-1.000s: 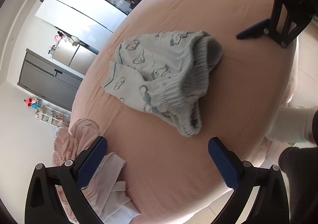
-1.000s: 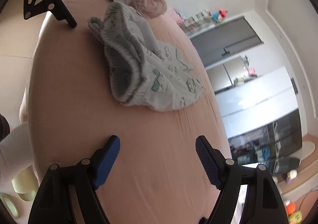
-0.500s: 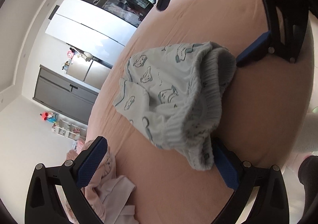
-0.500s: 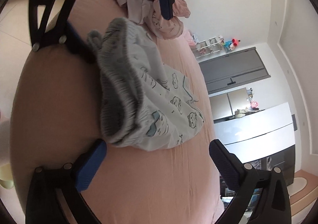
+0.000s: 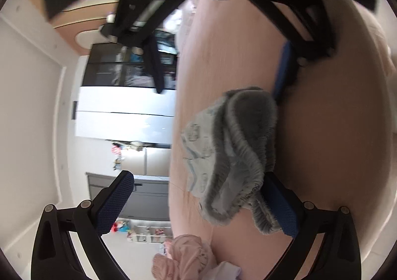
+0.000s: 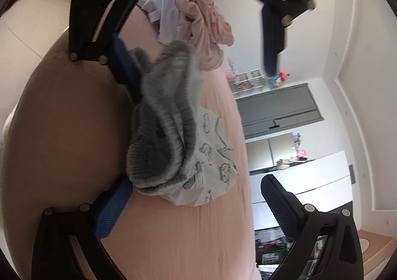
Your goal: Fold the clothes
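Note:
Pale blue printed shorts [image 5: 223, 153] with a ribbed grey waistband lie bunched on the pink bed sheet [image 5: 330, 131]. My left gripper [image 5: 198, 200] is open and straddles one end of the waistband, its right finger under the fabric. My right gripper [image 6: 198, 198] is open and straddles the other end of the shorts [image 6: 178, 136], its left finger against the waistband. Each gripper shows at the top of the other's view, facing it.
A pile of pink and white clothes [image 6: 193, 12] lies on the bed beyond the shorts, also low in the left wrist view [image 5: 183, 257]. Grey cabinets [image 6: 278, 108] and white wardrobes stand along the wall. The bed's edge drops off beside the shorts.
Both grippers have tilted and moved in closer around the waistband ends. The shorts have bunched up more between them. Both stay open.

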